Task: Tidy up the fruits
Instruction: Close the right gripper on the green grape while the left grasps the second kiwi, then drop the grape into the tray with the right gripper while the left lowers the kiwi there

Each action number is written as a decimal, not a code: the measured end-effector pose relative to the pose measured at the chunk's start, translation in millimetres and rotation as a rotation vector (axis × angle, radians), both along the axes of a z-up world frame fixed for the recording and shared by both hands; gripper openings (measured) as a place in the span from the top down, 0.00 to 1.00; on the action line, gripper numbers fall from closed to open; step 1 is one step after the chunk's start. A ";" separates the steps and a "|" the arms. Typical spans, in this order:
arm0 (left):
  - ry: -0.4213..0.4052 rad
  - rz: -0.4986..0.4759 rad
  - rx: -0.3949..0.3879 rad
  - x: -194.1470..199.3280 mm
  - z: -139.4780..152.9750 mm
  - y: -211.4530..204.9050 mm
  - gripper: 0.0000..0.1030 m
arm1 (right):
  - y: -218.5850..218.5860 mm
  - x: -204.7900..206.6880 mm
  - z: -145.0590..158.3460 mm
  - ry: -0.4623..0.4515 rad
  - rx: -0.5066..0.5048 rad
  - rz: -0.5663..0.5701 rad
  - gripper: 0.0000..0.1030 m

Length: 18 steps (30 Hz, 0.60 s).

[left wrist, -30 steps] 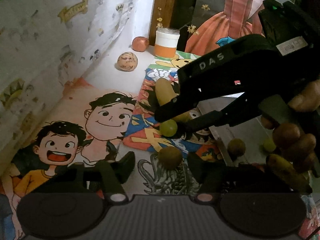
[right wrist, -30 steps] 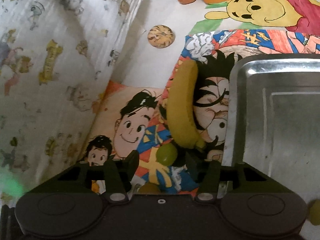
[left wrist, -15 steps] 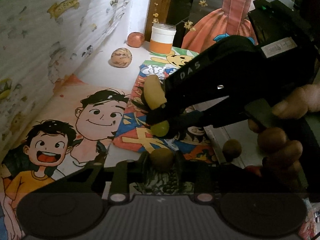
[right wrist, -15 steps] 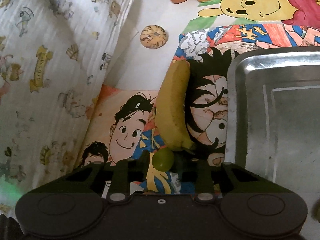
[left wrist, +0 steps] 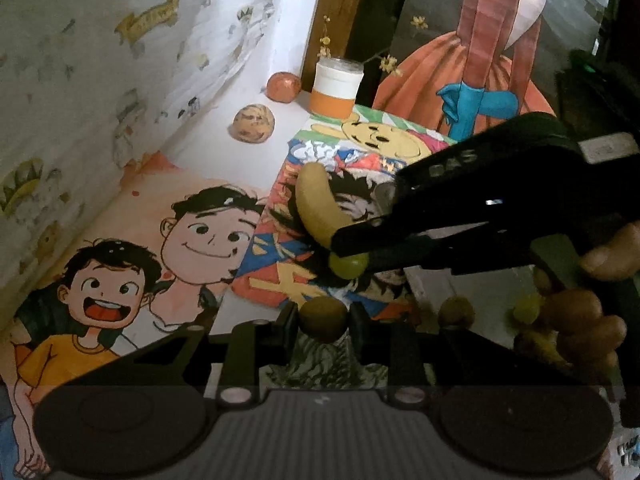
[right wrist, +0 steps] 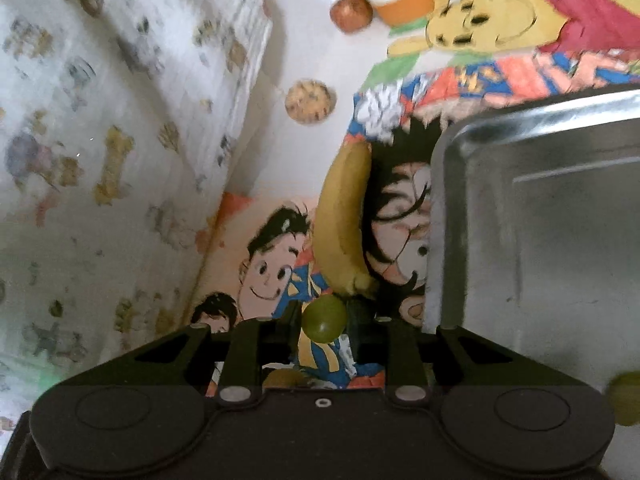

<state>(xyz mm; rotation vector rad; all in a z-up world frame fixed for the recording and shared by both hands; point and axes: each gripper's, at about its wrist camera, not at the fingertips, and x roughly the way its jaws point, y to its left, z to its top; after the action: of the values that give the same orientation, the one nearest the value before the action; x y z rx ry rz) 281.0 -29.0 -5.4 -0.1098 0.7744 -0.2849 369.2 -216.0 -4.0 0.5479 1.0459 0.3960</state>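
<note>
Pinching a brownish round fruit (left wrist: 323,317) between its fingers, the left tool (left wrist: 323,320) sits low over the picture-covered bench (left wrist: 256,148). The right tool (right wrist: 324,318) clamps a green grape (right wrist: 324,317) just below the banana's (right wrist: 342,220) stem end, with the steel tray (right wrist: 540,240) close beside the banana.

Green grape (right wrist: 323,318) clamped, brown fruit (left wrist: 323,317) clamped

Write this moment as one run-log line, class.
left claw: shut on brown fruit | right claw: shut on green grape | banana: beside tray | tray: no fruit seen inside
</note>
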 end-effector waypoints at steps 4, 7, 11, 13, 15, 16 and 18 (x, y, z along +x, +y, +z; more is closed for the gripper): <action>-0.016 -0.008 -0.003 2.1 6.4 -9.0 0.70 | -25.8 -11.7 15.6 -0.049 0.008 -0.046 0.75; -0.018 -0.035 -0.003 8.1 12.2 -21.2 0.70 | -50.6 -21.5 21.9 -0.073 0.004 -0.096 0.74; -0.030 -0.078 0.004 17.5 18.6 -42.4 0.70 | -86.8 -32.9 24.2 -0.081 -0.020 -0.163 0.74; -0.031 -0.102 0.006 22.6 19.9 -54.7 0.70 | -103.8 -38.0 21.7 -0.074 -0.035 -0.197 0.74; -0.030 -0.120 0.009 26.9 19.4 -65.9 0.70 | -119.9 -43.0 18.6 -0.067 -0.040 -0.226 0.74; -0.028 -0.128 0.011 29.2 19.0 -71.9 0.70 | -127.8 -45.3 16.6 -0.062 -0.041 -0.240 0.74; -0.025 -0.142 0.015 32.7 17.7 -81.8 0.70 | -137.8 -50.2 11.2 -0.055 -0.044 -0.261 0.74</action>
<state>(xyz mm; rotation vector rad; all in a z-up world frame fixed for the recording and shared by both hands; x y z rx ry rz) 313.7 -110.8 12.3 -0.0372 0.7608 -0.4144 319.1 -353.8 7.3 0.6222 0.9137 0.1568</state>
